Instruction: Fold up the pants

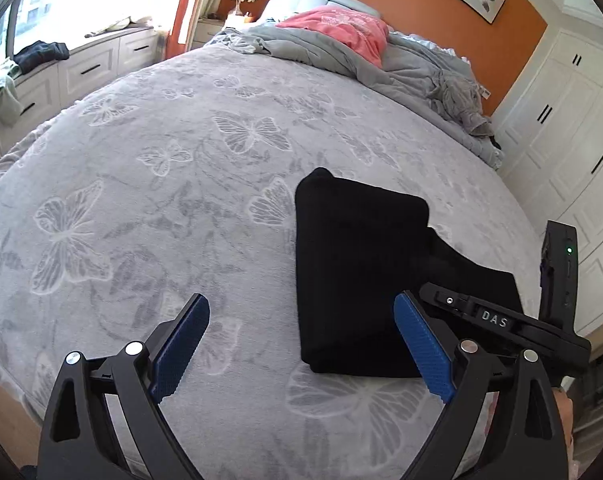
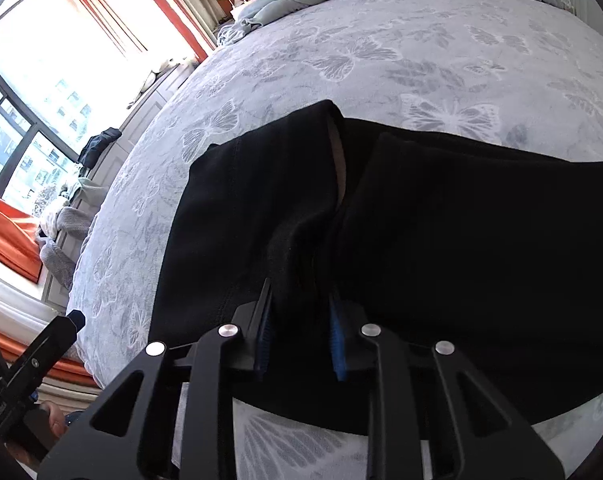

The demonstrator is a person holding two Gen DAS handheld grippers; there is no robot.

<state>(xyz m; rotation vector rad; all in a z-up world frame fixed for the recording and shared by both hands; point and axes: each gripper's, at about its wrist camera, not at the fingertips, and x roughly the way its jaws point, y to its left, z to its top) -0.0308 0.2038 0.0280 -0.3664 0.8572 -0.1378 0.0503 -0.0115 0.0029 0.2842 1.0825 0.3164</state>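
On the bed [image 1: 161,152], right tongs [image 2: 299,336] pinch pants [image 2: 441,220].

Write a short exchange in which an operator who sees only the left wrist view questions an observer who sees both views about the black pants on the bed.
Operator: My left tool is open. Is the right tool holding the pants?
Observer: Yes, its pads are pinching a raised fold of the black fabric.
Operator: Does the top of the pants look like one flat piece from there?
Observer: No, a gap between two layers exposes a pale strip.
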